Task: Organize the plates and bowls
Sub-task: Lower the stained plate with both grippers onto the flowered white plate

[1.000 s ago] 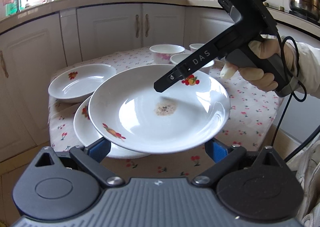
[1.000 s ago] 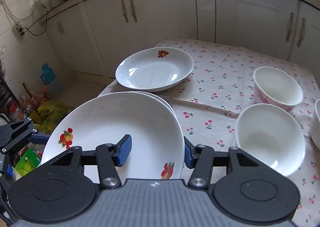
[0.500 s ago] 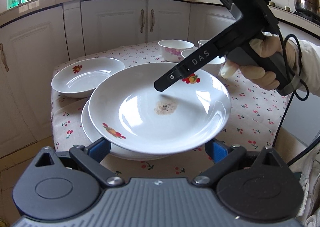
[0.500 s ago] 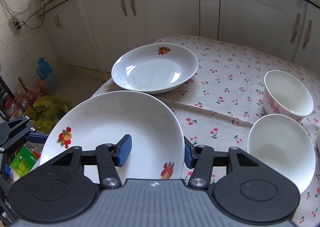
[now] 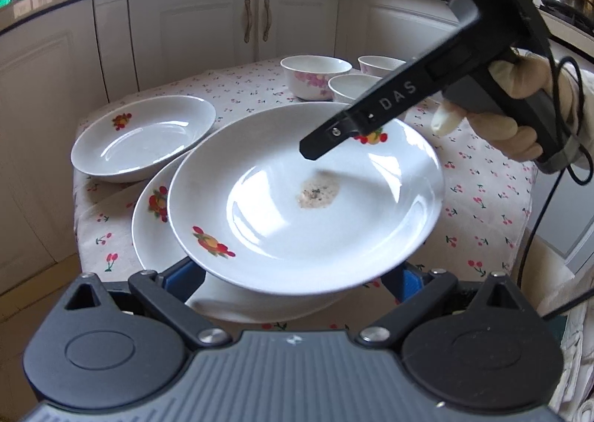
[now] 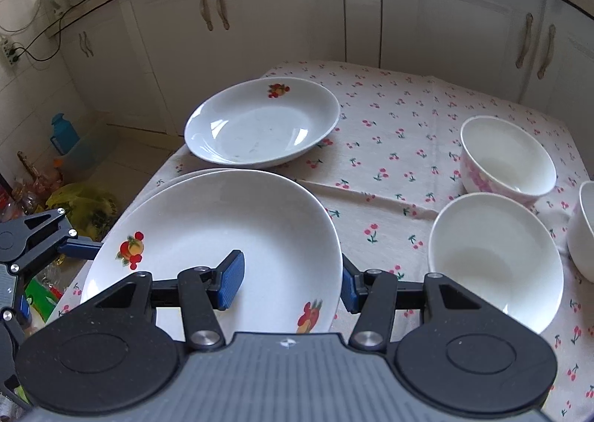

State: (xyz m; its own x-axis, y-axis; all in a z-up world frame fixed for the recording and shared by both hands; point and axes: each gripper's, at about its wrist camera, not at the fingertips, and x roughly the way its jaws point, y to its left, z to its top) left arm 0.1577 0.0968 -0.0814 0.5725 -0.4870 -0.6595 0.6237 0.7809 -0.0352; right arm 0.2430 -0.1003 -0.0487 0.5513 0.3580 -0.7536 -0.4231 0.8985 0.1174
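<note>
Top plate [image 5: 304,206]: held above a second plate [image 5: 152,232], tilted, with a brown stain at its centre.
Left gripper [image 5: 297,279]: spread wide under the top plate's near rim; a grasp cannot be told.
Right gripper [image 6: 291,282]: opened astride the top plate's rim, one pad [image 6: 231,280] above it.
Third plate [image 6: 261,121]: set just beyond on the tabletop [image 6: 401,147].
Bowls [image 6: 495,258]: grouped to the right, apart from the plates.

bare cloth [image 6: 389,125] between deep plate [image 6: 260,125] and bowls [image 6: 505,158], passable
</note>
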